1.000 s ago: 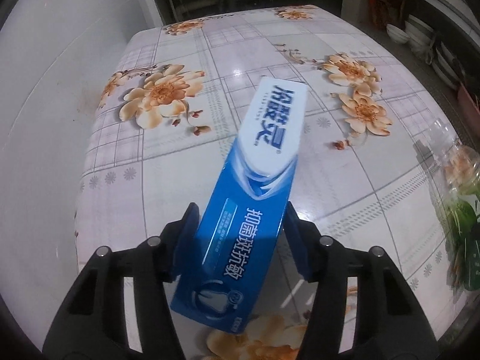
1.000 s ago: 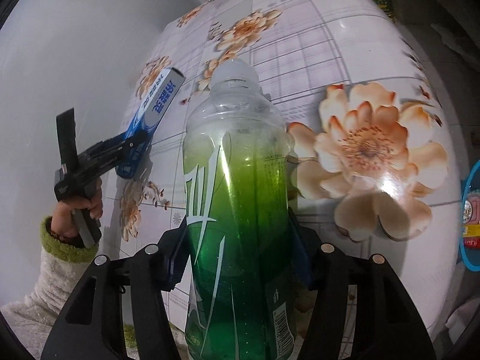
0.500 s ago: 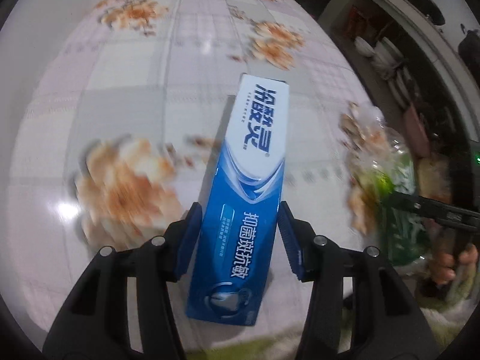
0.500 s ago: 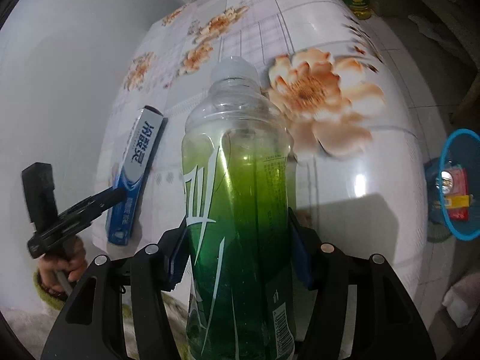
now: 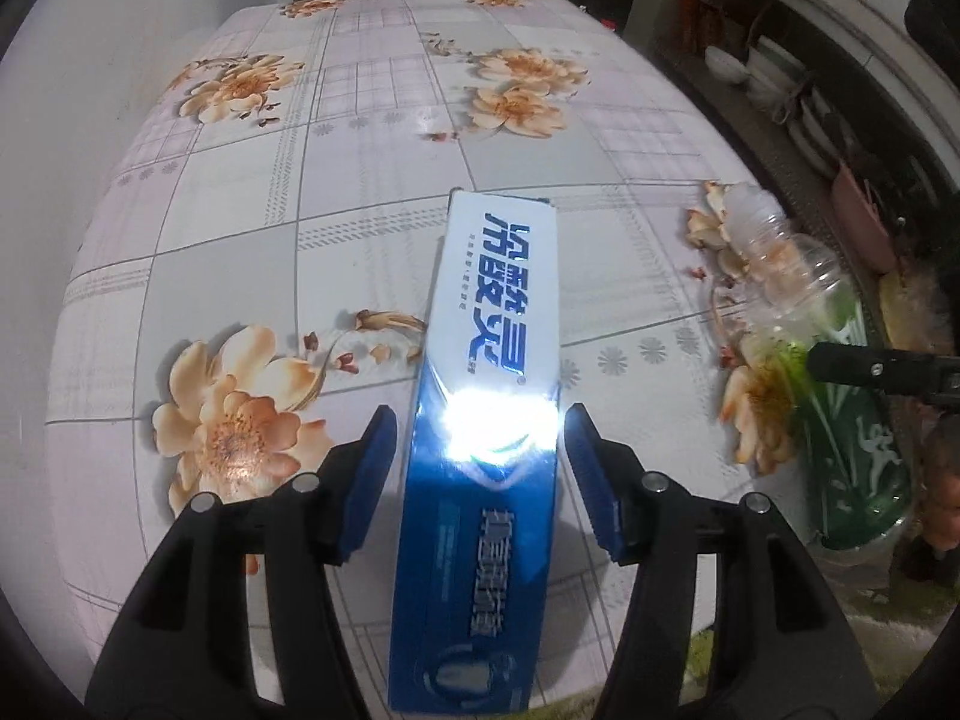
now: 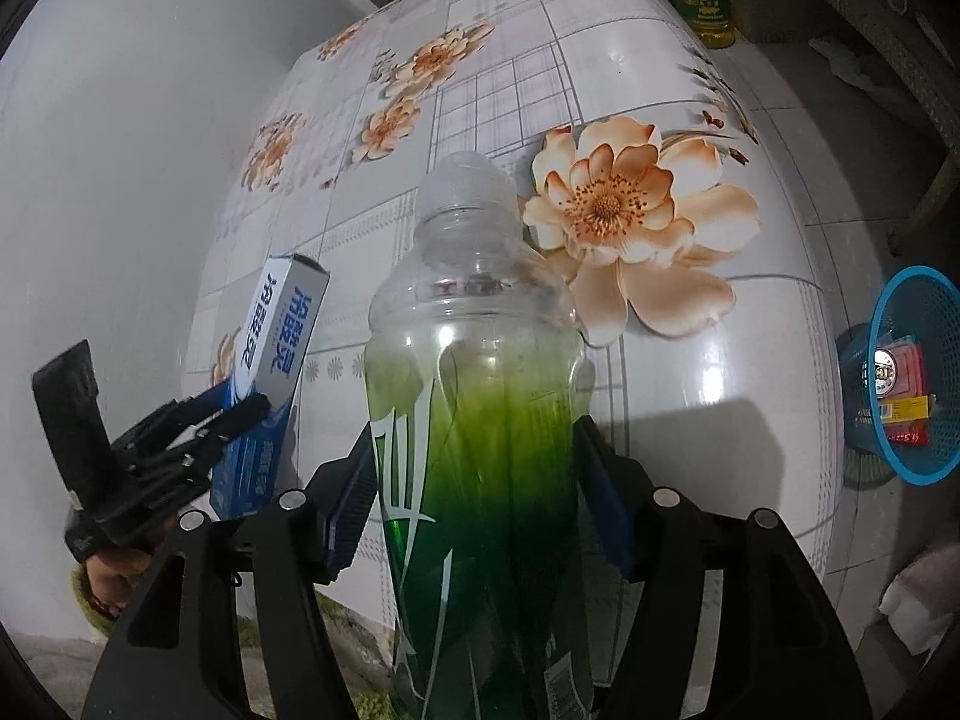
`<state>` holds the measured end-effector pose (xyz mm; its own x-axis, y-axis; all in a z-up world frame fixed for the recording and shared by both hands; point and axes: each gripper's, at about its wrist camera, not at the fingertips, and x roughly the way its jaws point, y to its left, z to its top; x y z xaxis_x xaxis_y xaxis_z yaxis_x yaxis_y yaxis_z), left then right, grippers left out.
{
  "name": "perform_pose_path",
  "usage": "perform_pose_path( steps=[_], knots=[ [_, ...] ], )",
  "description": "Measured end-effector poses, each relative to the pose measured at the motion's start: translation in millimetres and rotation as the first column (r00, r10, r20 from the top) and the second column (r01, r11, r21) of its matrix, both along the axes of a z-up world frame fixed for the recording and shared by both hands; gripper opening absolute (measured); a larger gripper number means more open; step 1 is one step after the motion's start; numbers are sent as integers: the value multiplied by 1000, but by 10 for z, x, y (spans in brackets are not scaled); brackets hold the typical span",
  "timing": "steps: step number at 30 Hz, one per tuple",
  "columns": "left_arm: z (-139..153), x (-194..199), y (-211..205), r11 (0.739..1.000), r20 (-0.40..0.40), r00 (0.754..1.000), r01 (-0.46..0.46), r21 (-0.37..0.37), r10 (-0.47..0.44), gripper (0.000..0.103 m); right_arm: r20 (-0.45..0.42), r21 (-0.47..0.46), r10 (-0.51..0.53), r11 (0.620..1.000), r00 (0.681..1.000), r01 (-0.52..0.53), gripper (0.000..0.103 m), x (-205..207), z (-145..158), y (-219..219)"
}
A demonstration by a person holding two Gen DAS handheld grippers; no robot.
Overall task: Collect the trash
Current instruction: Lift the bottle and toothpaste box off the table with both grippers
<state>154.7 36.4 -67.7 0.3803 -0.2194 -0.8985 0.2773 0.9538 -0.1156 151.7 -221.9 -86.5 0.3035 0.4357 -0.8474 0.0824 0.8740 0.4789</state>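
Opening jaws around toothpaste box (image 5: pixel 480 480), bottle (image 6: pixel 474 420)

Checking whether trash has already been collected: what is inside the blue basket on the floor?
The blue basket holds a red and yellow package with something round and shiny above it. Its wall hides the bottom.

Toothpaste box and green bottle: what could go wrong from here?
Both tongs have just been opening. The toothpaste box sits loose between the left tongs, so it could slip out. The green bottle between the right tongs is round and could roll off the table edge.
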Motion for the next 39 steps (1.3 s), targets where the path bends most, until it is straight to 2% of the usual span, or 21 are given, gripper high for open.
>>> perform_pose_path(
  steps=[4,15,39],
  knots=[
    [-87,16,-47,999,12,1000,12,51,-12,54,-3,-3,0,1000,1000,0,62,4,1,2],
    [-134,10,-65,996,16,1000,8,92,-9,46,-18,17,-13,1000,1000,13,62,-30,-54,4],
    [-108,-16,-125,993,39,999,21,120,-26,45,-26,53,-29,998,999,30,61,-50,-72,-44]
  ],
)
